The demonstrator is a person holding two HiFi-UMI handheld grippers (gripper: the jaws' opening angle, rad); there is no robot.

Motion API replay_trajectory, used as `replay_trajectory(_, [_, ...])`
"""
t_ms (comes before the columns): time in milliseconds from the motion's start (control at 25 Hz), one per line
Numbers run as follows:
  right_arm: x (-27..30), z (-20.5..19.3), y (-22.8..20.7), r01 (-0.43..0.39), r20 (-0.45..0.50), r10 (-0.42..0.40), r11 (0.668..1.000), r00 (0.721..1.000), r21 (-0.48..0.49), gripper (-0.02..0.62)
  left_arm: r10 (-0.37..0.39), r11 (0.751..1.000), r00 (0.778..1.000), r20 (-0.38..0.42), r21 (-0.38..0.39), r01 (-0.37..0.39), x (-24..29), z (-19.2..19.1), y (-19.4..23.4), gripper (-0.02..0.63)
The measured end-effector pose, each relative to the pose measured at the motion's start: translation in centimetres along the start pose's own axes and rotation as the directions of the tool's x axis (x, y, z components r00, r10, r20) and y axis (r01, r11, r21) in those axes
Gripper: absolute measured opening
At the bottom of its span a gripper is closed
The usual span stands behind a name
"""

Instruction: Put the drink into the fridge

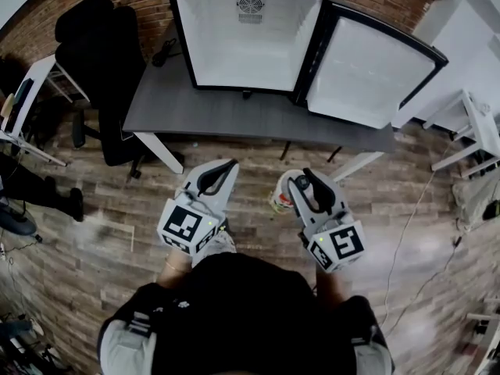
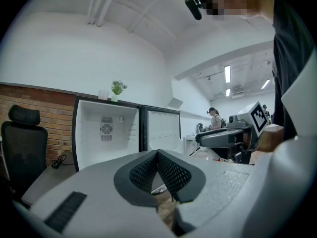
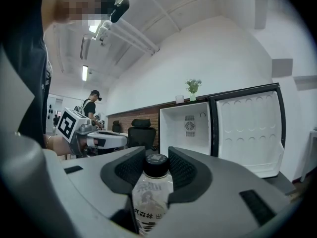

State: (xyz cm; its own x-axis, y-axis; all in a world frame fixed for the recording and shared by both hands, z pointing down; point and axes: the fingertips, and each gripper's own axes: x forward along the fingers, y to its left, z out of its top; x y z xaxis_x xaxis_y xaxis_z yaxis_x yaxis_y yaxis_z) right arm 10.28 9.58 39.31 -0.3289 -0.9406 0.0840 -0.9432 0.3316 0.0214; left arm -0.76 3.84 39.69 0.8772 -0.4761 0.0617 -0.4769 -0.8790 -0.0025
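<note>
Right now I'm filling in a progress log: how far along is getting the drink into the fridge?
Done: the fridge on the table stands open, and the right tongs are shut on the bottle. In hand: the bottle is held over the floor, short of the table. Left: carrying it over and setting it inside. The left tongs are shut, empty.

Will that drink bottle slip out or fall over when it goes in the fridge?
It probably won't slip: the right gripper clamps the bottle near its top with ribbed pads. The bottle looks narrow for its height, so it may tip if set down crooked.
</note>
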Motion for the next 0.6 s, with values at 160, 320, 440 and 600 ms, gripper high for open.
replay_trajectory(160, [2.1,0.3,-0.4,0.007,-0.008,-0.007,1.0,1.0,0.008,0.143,-0.013,1.0,1.0,-0.004,-0.022,0.013,0.9,-0.2,2.0,-0.003])
replay_trajectory(320, [4.2,0.4,-0.7,0.024,-0.03,-0.024,1.0,0.999,0.013,0.143,-0.029,0.999,1.0,-0.005,-0.038,0.029,1.7,-0.6,4.3,-0.003])
replay_trajectory(440, [5.8,0.7,-0.9,0.038,-0.033,-0.037,0.999,0.999,0.019,0.143,-0.037,0.998,0.999,-0.008,-0.044,0.036,2.0,-0.7,6.0,-0.003])
replay_trajectory(600, [8.0,0.8,-1.1,0.057,-0.041,-0.056,0.998,0.998,0.022,0.143,-0.045,0.997,0.999,-0.016,-0.057,0.044,2.3,-0.9,8.4,-0.003])
